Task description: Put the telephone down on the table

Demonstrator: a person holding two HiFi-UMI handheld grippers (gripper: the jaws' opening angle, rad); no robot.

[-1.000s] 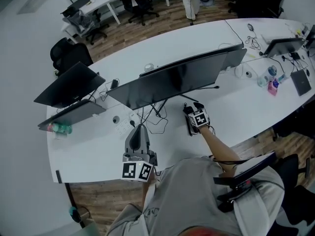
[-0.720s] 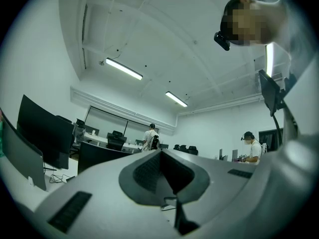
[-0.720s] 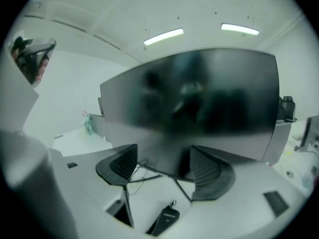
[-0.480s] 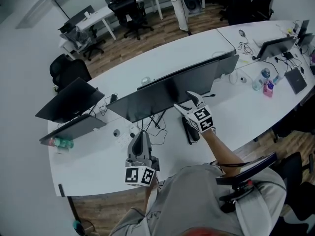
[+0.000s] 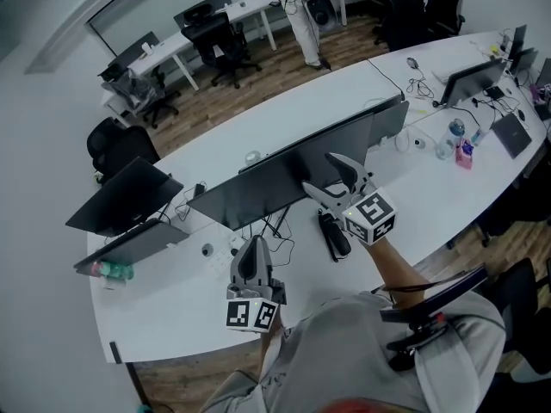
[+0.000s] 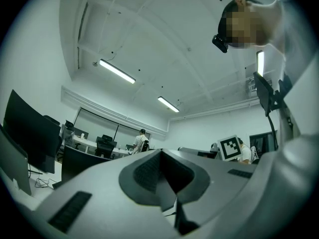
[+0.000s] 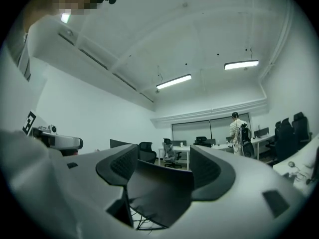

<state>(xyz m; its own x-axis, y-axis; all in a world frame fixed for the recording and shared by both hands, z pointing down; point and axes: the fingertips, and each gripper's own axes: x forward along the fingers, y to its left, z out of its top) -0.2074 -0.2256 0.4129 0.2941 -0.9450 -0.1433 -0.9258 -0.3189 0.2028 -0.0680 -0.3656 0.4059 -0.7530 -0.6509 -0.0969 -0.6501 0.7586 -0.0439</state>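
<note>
Your right gripper (image 5: pixel 317 171) has lifted off the telephone (image 5: pixel 334 233) since a second ago, its fingers spread and empty. The dark, slim telephone lies flat on the white table (image 5: pixel 172 291), in front of the monitor (image 5: pixel 284 175). Your left gripper (image 5: pixel 251 248), further left, has its fingers pressed together on nothing.

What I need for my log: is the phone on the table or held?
On the table. The phone lies flat on the table; the right tongs, open and empty, are apart from it.
</note>
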